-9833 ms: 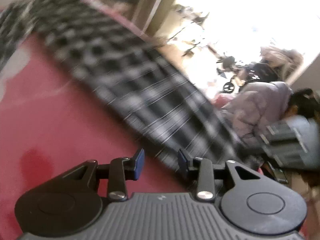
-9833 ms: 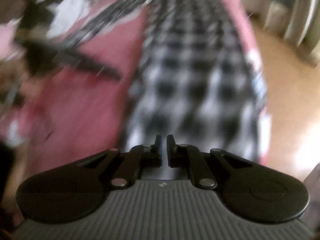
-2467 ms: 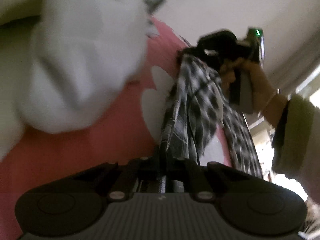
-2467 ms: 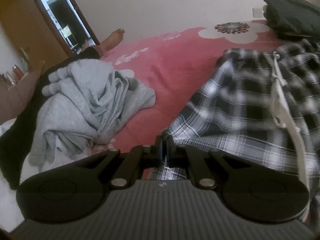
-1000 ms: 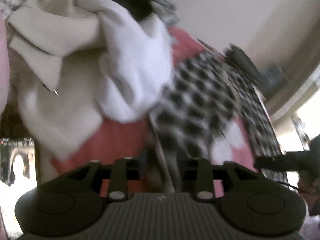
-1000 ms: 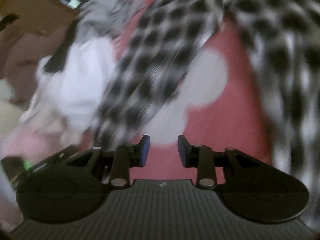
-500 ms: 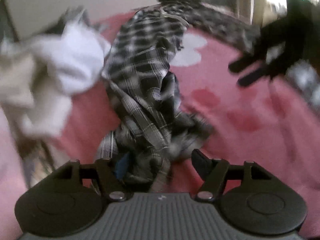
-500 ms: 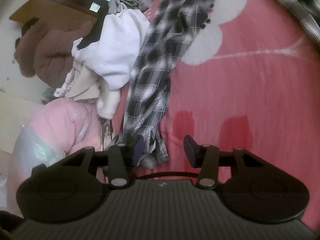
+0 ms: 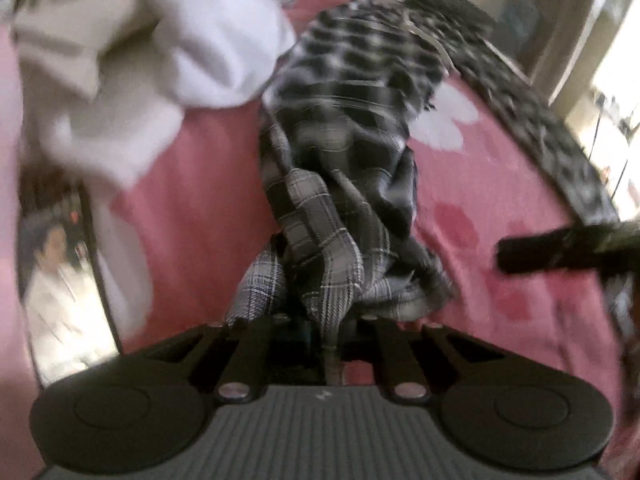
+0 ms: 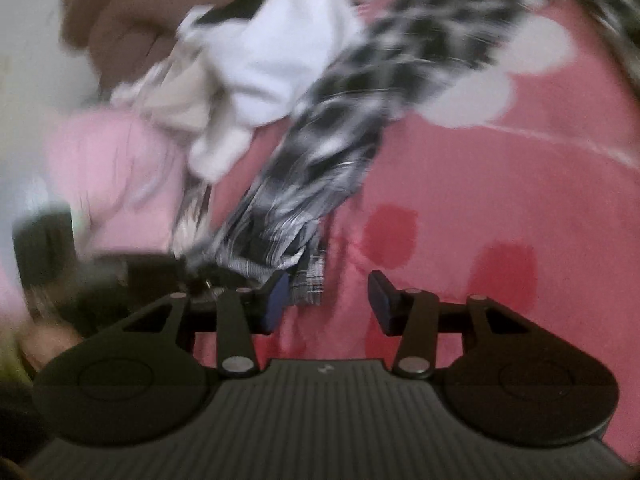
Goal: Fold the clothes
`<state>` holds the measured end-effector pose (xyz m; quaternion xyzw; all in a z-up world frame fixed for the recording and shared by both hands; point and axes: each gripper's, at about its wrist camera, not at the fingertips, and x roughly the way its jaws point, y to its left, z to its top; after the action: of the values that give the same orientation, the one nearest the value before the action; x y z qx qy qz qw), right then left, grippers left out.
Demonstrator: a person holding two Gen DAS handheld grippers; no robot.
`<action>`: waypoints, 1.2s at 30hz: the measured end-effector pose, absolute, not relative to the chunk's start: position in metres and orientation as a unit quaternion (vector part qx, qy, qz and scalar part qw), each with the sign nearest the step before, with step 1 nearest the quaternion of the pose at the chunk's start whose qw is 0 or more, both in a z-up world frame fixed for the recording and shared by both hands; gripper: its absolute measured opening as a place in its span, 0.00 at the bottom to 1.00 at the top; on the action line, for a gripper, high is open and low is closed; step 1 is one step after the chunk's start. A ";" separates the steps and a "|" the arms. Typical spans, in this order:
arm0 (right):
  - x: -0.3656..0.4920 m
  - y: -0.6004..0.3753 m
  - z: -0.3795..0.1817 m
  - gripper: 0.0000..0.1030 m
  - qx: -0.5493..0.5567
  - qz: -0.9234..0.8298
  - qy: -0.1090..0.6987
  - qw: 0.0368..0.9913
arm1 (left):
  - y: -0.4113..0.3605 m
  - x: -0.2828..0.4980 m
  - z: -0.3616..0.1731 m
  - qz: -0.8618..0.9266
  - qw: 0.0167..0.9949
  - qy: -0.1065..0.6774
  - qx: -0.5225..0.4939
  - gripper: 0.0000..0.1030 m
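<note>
A black-and-white plaid garment lies bunched in a long strip on the pink bedspread. My left gripper sits at its near end, jaws closing, with a fold of the plaid pinched between them; the cloth hides the pads. In the right wrist view the same plaid garment runs up and to the right, blurred. My right gripper stands open just right of the garment's near corner, nothing between its fingers, only bedspread below. One dark finger of the right gripper pokes in from the right in the left wrist view.
A heap of white and beige clothes lies left of the plaid garment. A pink garment and a brown one lie further left. A second checked cloth runs along the bed's right edge. A printed picture lies at the near left.
The left jaws have gone from wide apart to closed on the plaid fold. The right gripper has come nearer the garment's near end and stays open.
</note>
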<state>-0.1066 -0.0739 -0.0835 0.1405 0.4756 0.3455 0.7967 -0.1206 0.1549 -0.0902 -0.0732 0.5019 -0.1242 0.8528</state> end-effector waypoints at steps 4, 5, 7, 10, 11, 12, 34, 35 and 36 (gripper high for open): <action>-0.097 -0.047 -0.090 0.41 0.099 0.368 0.465 0.799 | 0.173 -0.116 -0.098 -0.140 0.836 0.511 -0.144 0.19; -0.094 -0.041 -0.092 0.41 0.089 0.371 0.464 0.800 | 0.176 -0.116 -0.099 -0.142 0.834 0.511 -0.154 0.19; -0.087 -0.030 -0.103 0.35 0.073 0.376 0.478 0.790 | 0.178 -0.116 -0.099 -0.144 0.831 0.512 -0.164 0.23; -0.089 -0.027 -0.107 0.04 0.051 0.381 0.478 0.789 | 0.180 -0.116 -0.097 -0.156 0.827 0.510 -0.179 0.42; -0.091 -0.032 -0.104 0.03 0.066 0.380 0.482 0.787 | 0.180 -0.117 -0.095 -0.164 0.826 0.507 -0.186 0.46; -0.092 -0.037 -0.101 0.02 0.080 0.379 0.486 0.784 | 0.181 -0.119 -0.093 -0.174 0.825 0.503 -0.188 0.52; -0.222 -0.179 -0.105 0.02 0.247 0.218 0.579 0.746 | 0.181 -0.133 -0.088 -0.228 0.817 0.509 -0.149 0.57; -0.224 -0.179 -0.107 0.02 0.254 0.216 0.580 0.744 | 0.180 -0.135 -0.089 -0.234 0.813 0.512 -0.150 0.57; -0.226 -0.179 -0.110 0.02 0.260 0.213 0.581 0.742 | 0.179 -0.137 -0.089 -0.241 0.808 0.516 -0.149 0.57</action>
<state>-0.2261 -0.1795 -0.1095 0.2598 0.5807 0.2131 0.7416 -0.1367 0.1792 -0.0892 -0.1495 0.5161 -0.2414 0.8081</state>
